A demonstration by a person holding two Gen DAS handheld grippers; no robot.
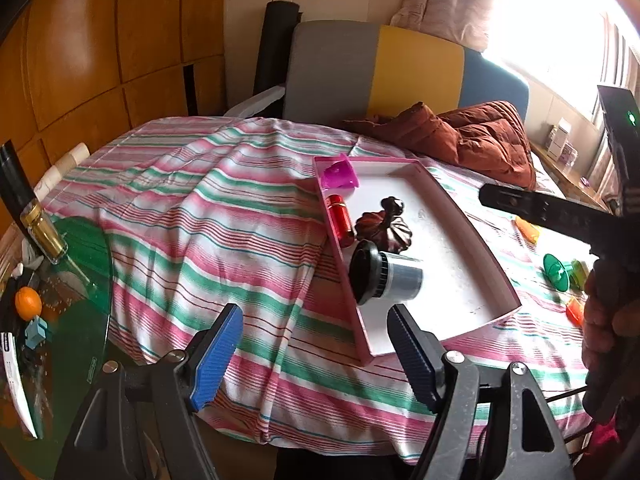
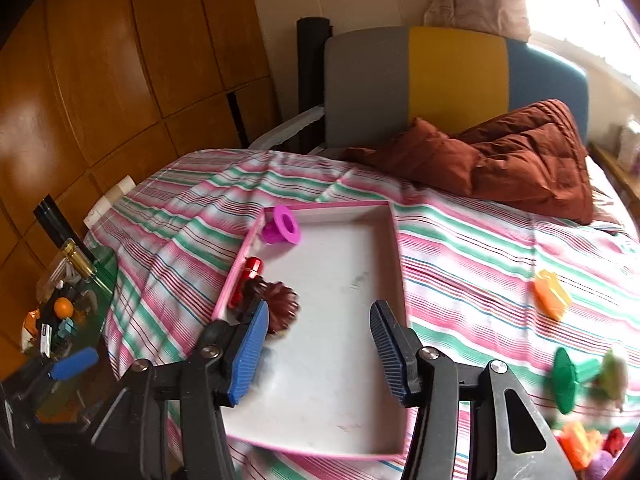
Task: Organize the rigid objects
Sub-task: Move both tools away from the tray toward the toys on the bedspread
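Now both grippers hover over the pink tray (image 1: 460, 216) on the bed, left gripper (image 1: 316, 344) jaws wide and empty, right gripper (image 2: 318, 344) jaws parted, nothing between, black-capped canister (image 1: 384, 276) lying in the tray.

Both tongs (image 1: 316, 354) (image 2: 318, 350) apart, empty

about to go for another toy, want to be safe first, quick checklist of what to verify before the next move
1. Right claw empty, jaws apart: ok.
2. Left claw empty, jaws apart: ok.
3. Black and silver cylinder lying inside the pink tray: ok.
4. Free floor in the tray for more items: ok.
5. Orange toy on the striped sheet, nothing covering it: ok.
6. Green toy graspable: cannot tell, it is blurred.
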